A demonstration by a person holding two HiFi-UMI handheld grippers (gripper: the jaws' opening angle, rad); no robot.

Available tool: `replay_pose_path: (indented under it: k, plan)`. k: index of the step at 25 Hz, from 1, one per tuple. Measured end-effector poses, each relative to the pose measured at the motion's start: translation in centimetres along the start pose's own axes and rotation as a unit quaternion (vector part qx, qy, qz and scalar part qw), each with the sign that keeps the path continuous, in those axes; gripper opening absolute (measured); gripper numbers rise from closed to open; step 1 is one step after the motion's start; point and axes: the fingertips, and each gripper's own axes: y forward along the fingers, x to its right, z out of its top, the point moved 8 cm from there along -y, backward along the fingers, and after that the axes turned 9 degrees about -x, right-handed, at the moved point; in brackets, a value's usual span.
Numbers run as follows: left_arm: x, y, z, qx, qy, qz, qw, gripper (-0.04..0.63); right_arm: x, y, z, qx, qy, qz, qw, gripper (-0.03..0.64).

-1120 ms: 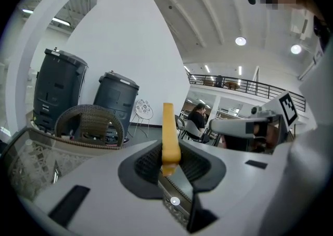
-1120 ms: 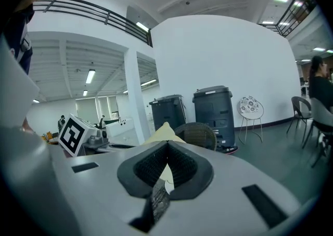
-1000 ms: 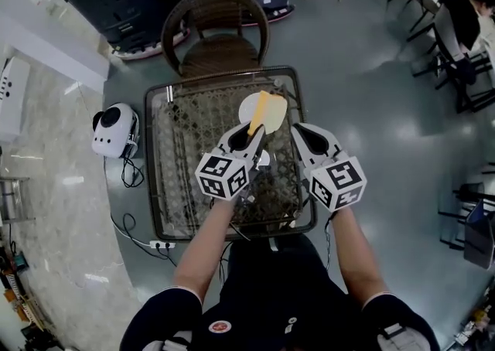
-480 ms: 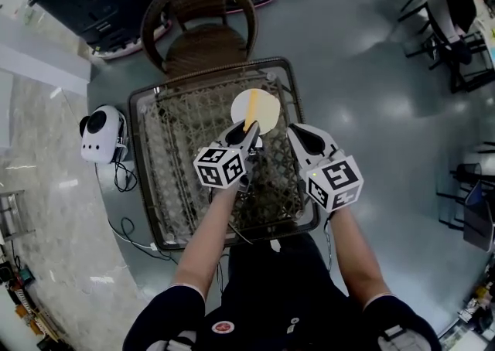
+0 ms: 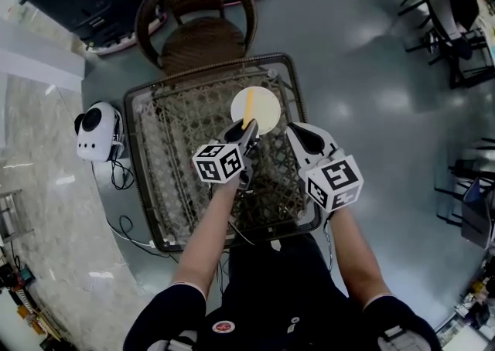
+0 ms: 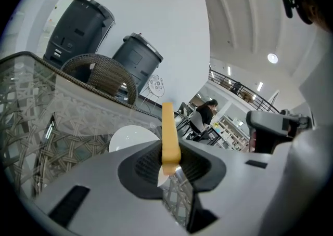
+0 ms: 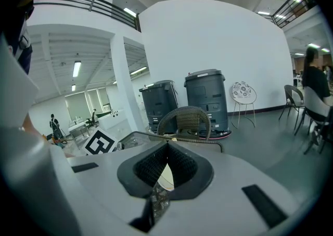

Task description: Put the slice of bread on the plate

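Bread slice, pinched edge-on in my left fingers over the plate, may topple off if released so; right fingers pressed together.

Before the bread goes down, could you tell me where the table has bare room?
The plate is bare; the left gripper holds the slice of bread edge-on over it. The table's left half, out to its rim, is free. Nearer the person, that gripper and the right gripper crowd the right side.
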Motion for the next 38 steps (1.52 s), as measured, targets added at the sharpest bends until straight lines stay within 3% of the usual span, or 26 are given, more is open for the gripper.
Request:
replay_pose_path:
  k: [8,16,23,38]
  plan:
    - [-1.5,0.2,-0.3,-0.021,-0.014,0.028,0.9993,0.091,-0.2,0.7,-0.1,-0.005,0.001,0.005,1.0,0.008]
    - [-2.0,0.2,-0.5,-0.036,0.008,0.079,0.9962,0.107,-0.5,0.7,-0.2,-0.005,0.003,0.005,1.0,0.008]
    - [-3.1,0.4,-0.7,-0.051,0.012,0.135,0.9895,0.133,-0.7,0.7,-0.7,-0.005,0.009,0.005,1.0,0.008]
    - [-4.1,1.0,-1.3,-0.092,0.032,0.205,0.9739,0.149,-0.5,0.4,-1.1,-0.003,0.011,0.001,1.0,0.008]
